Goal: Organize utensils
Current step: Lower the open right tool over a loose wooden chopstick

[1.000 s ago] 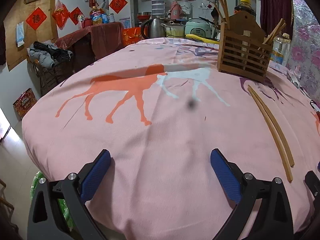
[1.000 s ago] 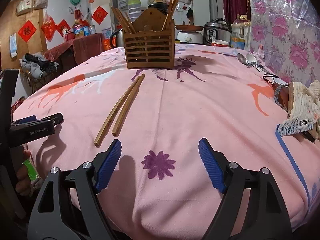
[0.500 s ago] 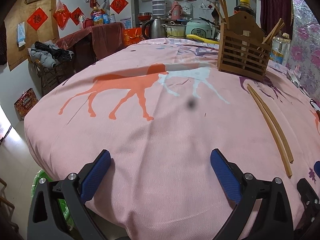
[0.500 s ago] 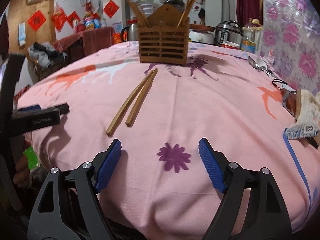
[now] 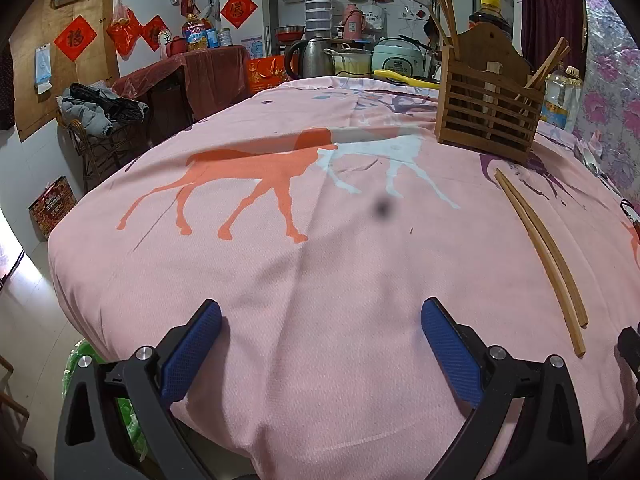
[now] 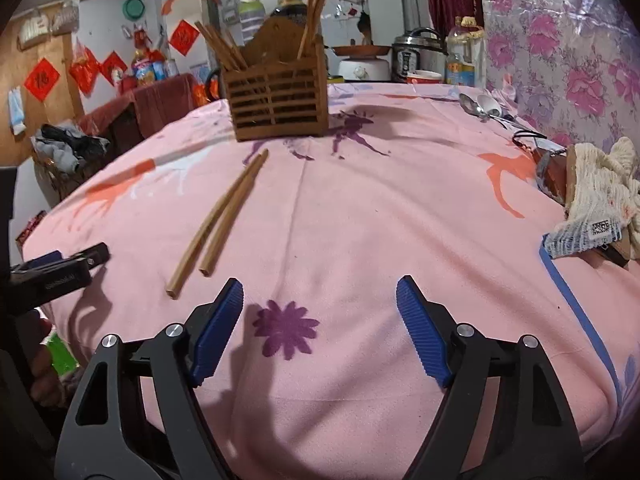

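Observation:
Two wooden chopsticks [image 6: 224,216] lie side by side on the pink tablecloth, also in the left wrist view [image 5: 544,256]. A slatted wooden utensil holder [image 6: 278,98] with several chopsticks stands beyond their far ends; it shows in the left wrist view [image 5: 488,120] too. My right gripper [image 6: 320,300] is open and empty, just right of the chopsticks' near ends. My left gripper [image 5: 320,324] is open and empty over the table's near edge, left of the chopsticks. Metal spoons [image 6: 480,106] lie at the far right.
A crocheted cloth with a tag [image 6: 596,200] and a dark object lie at the right edge. A kettle, rice cooker and bottles [image 5: 360,56] crowd the far edge. The floor drops off left of the table [image 5: 80,240].
My right gripper has moved forward and left toward the chopsticks' near ends. My left gripper has drifted slightly. Both stay open.

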A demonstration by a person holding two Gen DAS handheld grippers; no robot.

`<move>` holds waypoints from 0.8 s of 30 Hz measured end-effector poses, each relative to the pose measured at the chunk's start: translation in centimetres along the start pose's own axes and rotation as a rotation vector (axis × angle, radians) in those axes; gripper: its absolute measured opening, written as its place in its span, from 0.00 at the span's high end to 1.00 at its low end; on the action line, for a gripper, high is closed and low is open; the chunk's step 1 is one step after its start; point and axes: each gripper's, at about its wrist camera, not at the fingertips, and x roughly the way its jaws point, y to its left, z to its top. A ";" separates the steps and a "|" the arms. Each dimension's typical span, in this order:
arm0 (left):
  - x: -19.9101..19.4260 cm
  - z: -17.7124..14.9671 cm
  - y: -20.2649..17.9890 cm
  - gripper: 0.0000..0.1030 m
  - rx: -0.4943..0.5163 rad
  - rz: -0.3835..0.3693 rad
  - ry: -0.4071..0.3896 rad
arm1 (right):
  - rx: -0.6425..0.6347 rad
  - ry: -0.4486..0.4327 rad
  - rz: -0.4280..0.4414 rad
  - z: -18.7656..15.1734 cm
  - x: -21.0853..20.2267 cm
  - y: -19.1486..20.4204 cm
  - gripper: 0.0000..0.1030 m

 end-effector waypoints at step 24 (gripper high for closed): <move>-1.1 -0.2 -1.4 0.05 0.056 -0.083 -0.008 | 0.084 0.022 0.112 0.9 2.5 -0.9 0.88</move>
